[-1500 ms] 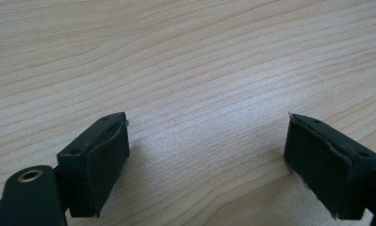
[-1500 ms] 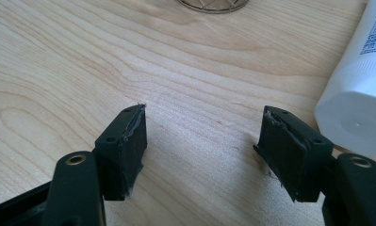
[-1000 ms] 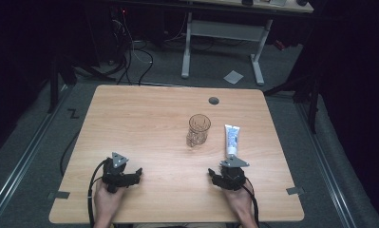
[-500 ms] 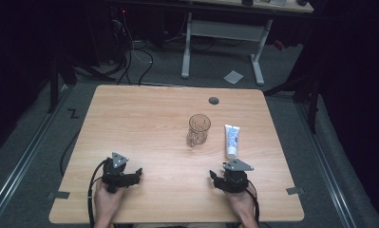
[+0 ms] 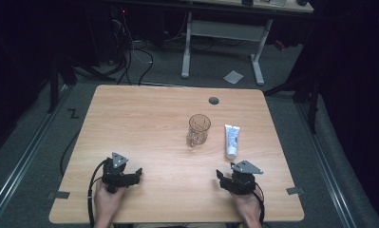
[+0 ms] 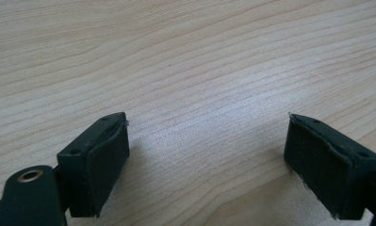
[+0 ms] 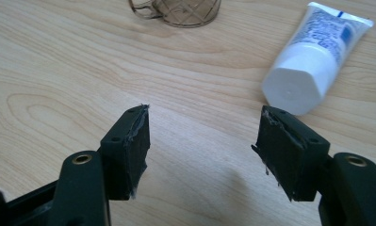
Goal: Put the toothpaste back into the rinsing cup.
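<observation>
My right gripper (image 7: 202, 141), jaws just widening and empty, faces the white plastic toothpaste tube (image 7: 313, 59) at the frame's upper right, cap toward me, long axis running away. Left gripper (image 6: 207, 160) spread over bare wooden table (image 6: 185, 56), farther off.

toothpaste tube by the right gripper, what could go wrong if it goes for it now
The tube lies flat with its white cap toward the open right gripper; a pinch on that smooth cap might slip. The glass mug stands close beside the tube, so a wide reach could knock it over.
</observation>
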Action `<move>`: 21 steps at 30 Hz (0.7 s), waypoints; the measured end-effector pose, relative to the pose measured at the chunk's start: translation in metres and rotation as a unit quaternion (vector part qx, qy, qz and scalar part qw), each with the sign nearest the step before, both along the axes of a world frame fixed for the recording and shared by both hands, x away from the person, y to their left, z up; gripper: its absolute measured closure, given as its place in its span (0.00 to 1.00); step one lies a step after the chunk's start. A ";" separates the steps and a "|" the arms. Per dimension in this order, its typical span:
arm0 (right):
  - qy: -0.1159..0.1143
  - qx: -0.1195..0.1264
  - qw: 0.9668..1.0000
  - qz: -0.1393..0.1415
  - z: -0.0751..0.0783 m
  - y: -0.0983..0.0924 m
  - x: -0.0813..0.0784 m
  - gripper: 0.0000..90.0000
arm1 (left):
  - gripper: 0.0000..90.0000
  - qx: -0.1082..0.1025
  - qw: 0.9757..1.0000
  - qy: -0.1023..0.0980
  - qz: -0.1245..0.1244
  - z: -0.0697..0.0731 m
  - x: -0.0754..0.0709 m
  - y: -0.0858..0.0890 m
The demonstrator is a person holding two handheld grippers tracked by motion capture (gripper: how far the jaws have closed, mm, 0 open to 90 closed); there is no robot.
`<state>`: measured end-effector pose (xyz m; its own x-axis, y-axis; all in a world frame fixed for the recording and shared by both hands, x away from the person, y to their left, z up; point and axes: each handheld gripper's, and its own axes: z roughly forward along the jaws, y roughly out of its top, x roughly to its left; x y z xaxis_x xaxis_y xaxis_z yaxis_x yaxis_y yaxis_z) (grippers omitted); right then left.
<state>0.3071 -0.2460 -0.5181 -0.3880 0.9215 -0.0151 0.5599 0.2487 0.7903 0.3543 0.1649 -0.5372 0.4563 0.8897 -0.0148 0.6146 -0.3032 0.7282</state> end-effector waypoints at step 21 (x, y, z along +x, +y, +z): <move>-0.001 0.032 0.999 -0.027 0.011 -0.037 0.000 0.37 | 0.17 -0.001 1.000 0.001 0.001 0.000 0.000 0.000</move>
<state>0.3072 -0.2829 -0.5070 -0.3370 0.9405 0.0437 0.5698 0.1668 0.8046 0.3541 0.1648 -0.5372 0.4553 0.8902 -0.0162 0.6157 -0.3017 0.7279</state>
